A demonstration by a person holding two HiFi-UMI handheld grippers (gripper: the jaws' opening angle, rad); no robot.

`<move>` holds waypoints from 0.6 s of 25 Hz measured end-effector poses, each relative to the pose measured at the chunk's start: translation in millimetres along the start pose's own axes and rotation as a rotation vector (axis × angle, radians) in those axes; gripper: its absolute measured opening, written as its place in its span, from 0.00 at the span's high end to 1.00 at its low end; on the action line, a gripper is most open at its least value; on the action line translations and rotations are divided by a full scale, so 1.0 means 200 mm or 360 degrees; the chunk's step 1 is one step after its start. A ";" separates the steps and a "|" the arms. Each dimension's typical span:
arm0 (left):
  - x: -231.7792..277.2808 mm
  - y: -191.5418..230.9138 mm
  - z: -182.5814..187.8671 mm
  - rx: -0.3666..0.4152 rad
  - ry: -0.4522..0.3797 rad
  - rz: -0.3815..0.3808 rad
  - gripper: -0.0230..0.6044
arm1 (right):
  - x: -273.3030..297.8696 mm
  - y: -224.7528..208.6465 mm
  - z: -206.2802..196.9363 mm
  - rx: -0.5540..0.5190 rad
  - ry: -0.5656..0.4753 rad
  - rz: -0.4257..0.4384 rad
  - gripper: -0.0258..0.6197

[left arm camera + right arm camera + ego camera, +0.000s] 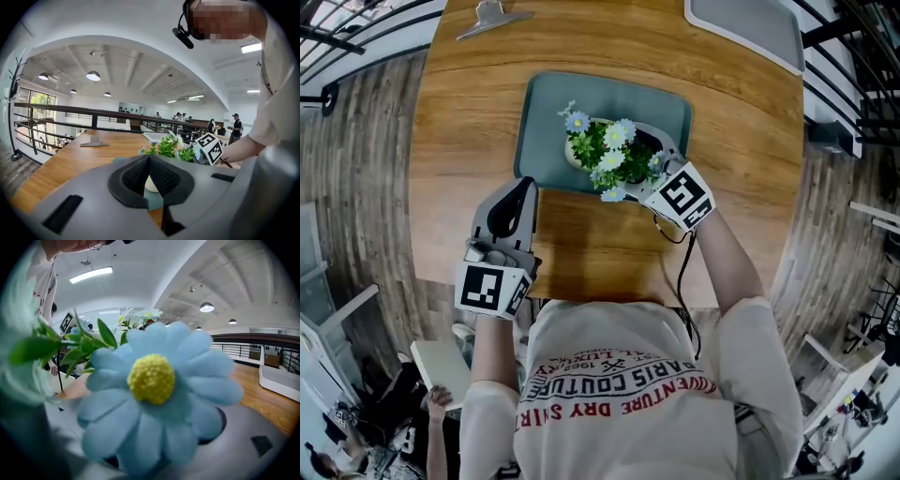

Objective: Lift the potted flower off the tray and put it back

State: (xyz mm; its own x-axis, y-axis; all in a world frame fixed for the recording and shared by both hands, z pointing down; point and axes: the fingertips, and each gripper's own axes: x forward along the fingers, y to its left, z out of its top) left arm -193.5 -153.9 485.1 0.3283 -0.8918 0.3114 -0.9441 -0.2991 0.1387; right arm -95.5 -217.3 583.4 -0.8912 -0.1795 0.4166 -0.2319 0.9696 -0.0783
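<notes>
The potted flower (605, 150), a white pot with green leaves and blue and white blossoms, stands in the grey-green tray (546, 103) on the wooden table. My right gripper (661, 155) reaches into the plant from the right, and the blossoms cover its jaws. A big blue blossom (157, 394) fills the right gripper view, so the jaws' state is hidden. My left gripper (523, 187) hovers at the tray's near left corner, shut on nothing, its pads (161, 176) meeting. Beyond them I see the pot (151, 184) and the plant (168, 147).
A metal clip stand (492, 17) sits at the table's far left. A pale tray (745, 23) lies at the far right corner. A cable (682, 272) runs from the right gripper toward the person. Railings border the table's far side.
</notes>
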 end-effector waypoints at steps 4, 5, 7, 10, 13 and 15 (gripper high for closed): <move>-0.02 0.00 0.01 0.0002 0.0000 0.0011 0.94 | -0.02 0.00 0.02 0.0004 -0.0010 -0.0103 0.27; -0.02 -0.01 0.01 0.0006 0.0001 0.0010 0.94 | -0.03 0.00 0.02 0.0008 -0.0009 -0.0129 0.27; -0.03 -0.02 0.03 0.0010 0.0000 0.0009 0.94 | -0.07 -0.01 0.03 0.0030 -0.0005 -0.0177 0.27; -0.05 -0.02 0.07 0.0007 -0.0008 0.0001 0.94 | -0.13 -0.04 0.04 0.0040 0.0007 -0.0289 0.27; -0.07 -0.04 0.12 0.0002 -0.0007 -0.0014 0.94 | -0.22 -0.04 0.13 0.0065 -0.0034 -0.0354 0.27; -0.09 -0.07 0.17 0.0005 0.0000 -0.0022 0.94 | -0.30 -0.02 0.20 0.0090 -0.0055 -0.0383 0.28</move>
State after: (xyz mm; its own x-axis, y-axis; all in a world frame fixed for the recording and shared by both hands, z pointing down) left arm -186.9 -143.9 445.9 0.3412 -0.8875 0.3096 -0.9396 -0.3123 0.1401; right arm -57.4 -217.5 523.0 -0.8202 -0.4108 0.3982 -0.4598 0.8875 -0.0316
